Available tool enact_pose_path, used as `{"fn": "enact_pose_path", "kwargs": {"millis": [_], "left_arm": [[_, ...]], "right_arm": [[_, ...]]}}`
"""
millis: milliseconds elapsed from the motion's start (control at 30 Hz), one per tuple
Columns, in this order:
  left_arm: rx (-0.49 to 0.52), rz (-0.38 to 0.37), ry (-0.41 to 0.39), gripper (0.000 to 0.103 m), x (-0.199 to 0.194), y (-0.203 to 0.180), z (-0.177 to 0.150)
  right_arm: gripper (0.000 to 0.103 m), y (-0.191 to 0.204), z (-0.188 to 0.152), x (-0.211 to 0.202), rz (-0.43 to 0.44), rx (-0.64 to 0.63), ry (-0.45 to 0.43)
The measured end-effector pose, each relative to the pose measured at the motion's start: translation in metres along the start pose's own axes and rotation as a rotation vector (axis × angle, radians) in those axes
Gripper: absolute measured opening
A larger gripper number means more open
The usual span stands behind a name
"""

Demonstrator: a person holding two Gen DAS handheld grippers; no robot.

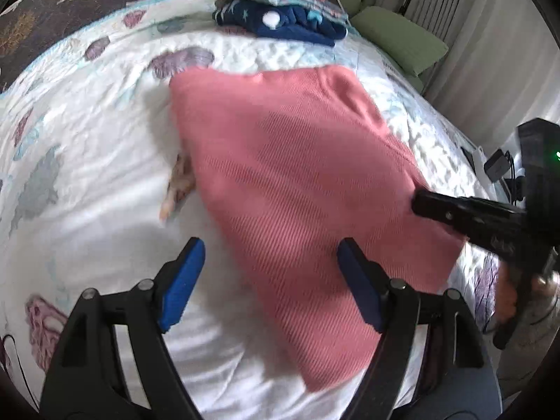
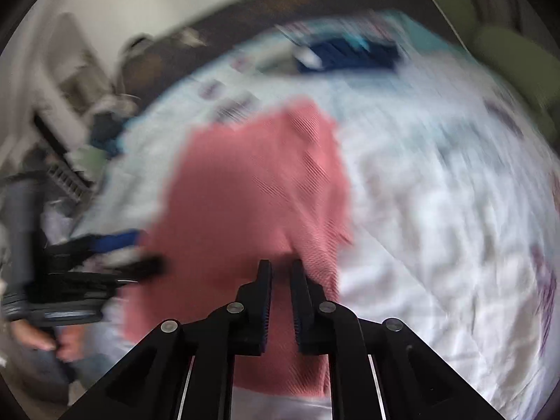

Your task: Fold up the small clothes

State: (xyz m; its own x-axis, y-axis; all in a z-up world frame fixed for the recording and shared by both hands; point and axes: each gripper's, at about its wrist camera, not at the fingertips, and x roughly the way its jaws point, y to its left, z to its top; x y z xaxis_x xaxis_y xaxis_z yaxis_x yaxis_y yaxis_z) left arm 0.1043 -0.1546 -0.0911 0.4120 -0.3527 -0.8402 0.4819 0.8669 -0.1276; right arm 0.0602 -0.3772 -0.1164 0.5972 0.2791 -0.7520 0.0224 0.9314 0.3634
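Right hand-held gripper [image 2: 280, 269] nearly closed over ribbed pink garment [image 1: 297, 182] — quilted bedspread [image 1: 105, 161] beneath.

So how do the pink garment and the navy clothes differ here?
The pink garment lies spread near the middle of the bed; the navy clothes sit folded in a pile at the far edge. The pink garment is plain ribbed knit; the navy clothes carry small star prints. Both rest on the white quilt.

White quilted bedspread [image 1: 105, 175], shell prints; green cushions [image 1: 399, 40] beside grey curtain [image 1: 472, 35].
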Motion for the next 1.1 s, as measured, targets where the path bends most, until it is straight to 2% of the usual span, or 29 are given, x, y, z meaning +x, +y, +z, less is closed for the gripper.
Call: {"fn": "enact_pose_path", "kwargs": {"millis": [67,167,200,333,400,433,467,500,567,667,733,867,933,1000,1067,1100], "left_arm": [[-0.013,-0.009,0.003,0.083,0.002,0.004,-0.011],[-0.066,-0.055,0.004,0.083,0.000,0.013,-0.024],[-0.074,-0.059,0.010,0.083,-0.004,0.014,-0.025],[-0.030,-0.060,0.009,0.083,-0.028,0.005,-0.033],[0.002,-0.076,0.001,0.083,-0.032,-0.001,-0.038],[0.027,-0.060,0.009,0.083,-0.028,-0.004,-0.041],[0.056,0.001,0.044,0.083,-0.015,-0.007,-0.046],[0.060,0.031,0.063,0.083,-0.009,-0.007,-0.048],[0.055,0.025,0.025,0.084,-0.012,-0.005,-0.052],[0.063,0.005,0.028,0.084,-0.024,-0.006,-0.047],[0.056,-0.020,-0.006,0.084,-0.036,-0.003,-0.042],[0.016,-0.036,-0.083,0.084,-0.054,0.003,-0.016],[0.019,-0.031,-0.107,0.079,-0.056,0.003,0.002],[0.021,-0.057,-0.132,0.067,-0.056,0.003,0.017],[0.015,-0.098,-0.152,0.050,-0.051,0.001,0.036],[0.014,-0.107,-0.147,0.047,-0.046,0.000,0.044]], "right_arm": [[0.006,-0.016,-0.008,-0.004,0.067,0.112,-0.028],[0.007,-0.012,-0.015,-0.013,0.038,0.100,-0.040],[0.010,-0.009,-0.017,-0.019,0.029,0.098,-0.043],[0.012,0.002,-0.025,-0.044,0.062,0.047,-0.073],[0.024,0.006,-0.030,-0.045,0.071,0.027,-0.072],[0.026,0.002,-0.033,-0.041,0.036,0.026,-0.052],[0.024,-0.002,-0.034,-0.034,0.002,0.031,-0.030],[0.024,-0.006,-0.036,-0.025,-0.006,0.045,-0.008],[0.024,-0.007,-0.037,-0.030,0.009,0.059,-0.026],[0.025,-0.003,-0.032,-0.044,0.002,0.038,-0.052],[0.026,-0.003,-0.024,-0.051,0.005,0.027,-0.070],[0.028,-0.001,0.003,-0.062,-0.025,-0.002,-0.132],[0.028,0.005,0.013,-0.064,-0.015,-0.029,-0.147],[0.028,0.014,0.034,-0.059,0.014,-0.055,-0.157],[0.028,0.021,0.053,-0.047,0.051,-0.065,-0.156],[0.028,0.023,0.061,-0.040,0.068,-0.064,-0.151]]}}
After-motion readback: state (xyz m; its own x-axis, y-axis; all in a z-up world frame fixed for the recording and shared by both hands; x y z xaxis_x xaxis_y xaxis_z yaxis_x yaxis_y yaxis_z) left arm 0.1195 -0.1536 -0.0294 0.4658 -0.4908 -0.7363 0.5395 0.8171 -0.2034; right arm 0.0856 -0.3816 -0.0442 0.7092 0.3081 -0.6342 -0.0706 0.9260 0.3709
